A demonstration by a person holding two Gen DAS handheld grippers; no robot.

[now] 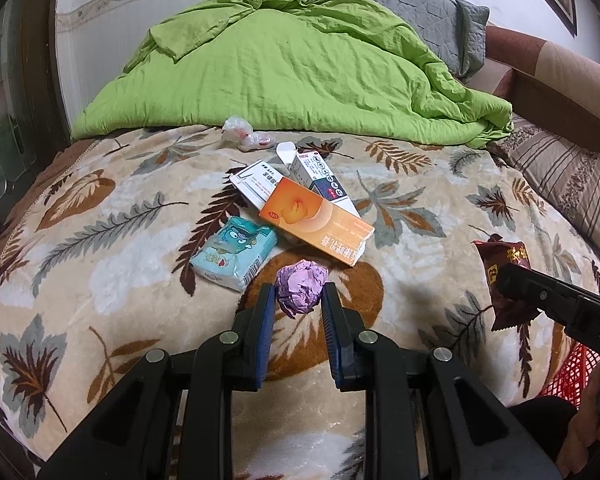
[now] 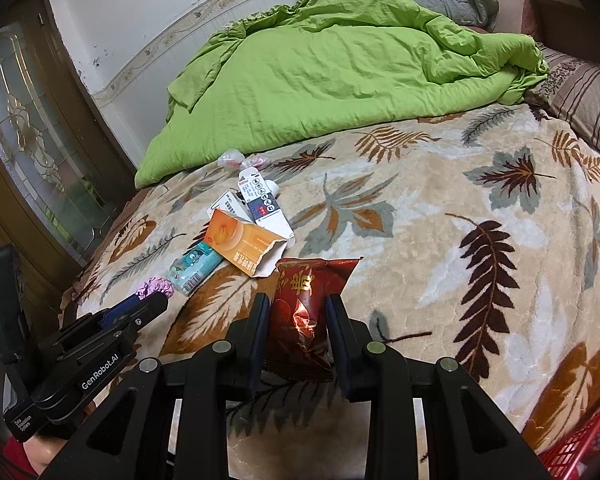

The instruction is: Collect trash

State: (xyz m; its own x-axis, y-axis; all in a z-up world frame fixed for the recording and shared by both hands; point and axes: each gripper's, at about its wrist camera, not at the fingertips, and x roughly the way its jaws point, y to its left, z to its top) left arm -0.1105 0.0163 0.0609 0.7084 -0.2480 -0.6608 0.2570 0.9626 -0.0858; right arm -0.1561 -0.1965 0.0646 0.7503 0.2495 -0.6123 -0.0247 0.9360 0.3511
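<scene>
A crumpled purple paper ball [image 1: 300, 286] sits between the blue pads of my left gripper [image 1: 298, 300], which is shut on it just above the leaf-patterned blanket [image 1: 100, 264]. My right gripper [image 2: 298, 316] is shut on a dark red snack wrapper [image 2: 308, 312]; the same wrapper [image 1: 500, 280] shows at the right of the left wrist view. Beyond lie an orange box [image 1: 316, 224], a teal tissue pack [image 1: 234, 252], two white cartons [image 1: 320, 178] and a crumpled clear plastic bag [image 1: 244, 134].
A green quilt [image 1: 292, 68] is heaped at the head of the bed with a grey pillow [image 1: 416, 12] behind it. A striped pillow [image 1: 564, 176] lies at the right. A red mesh basket [image 2: 580, 444] stands at the lower right. A glazed wooden door [image 2: 32, 152] is on the left.
</scene>
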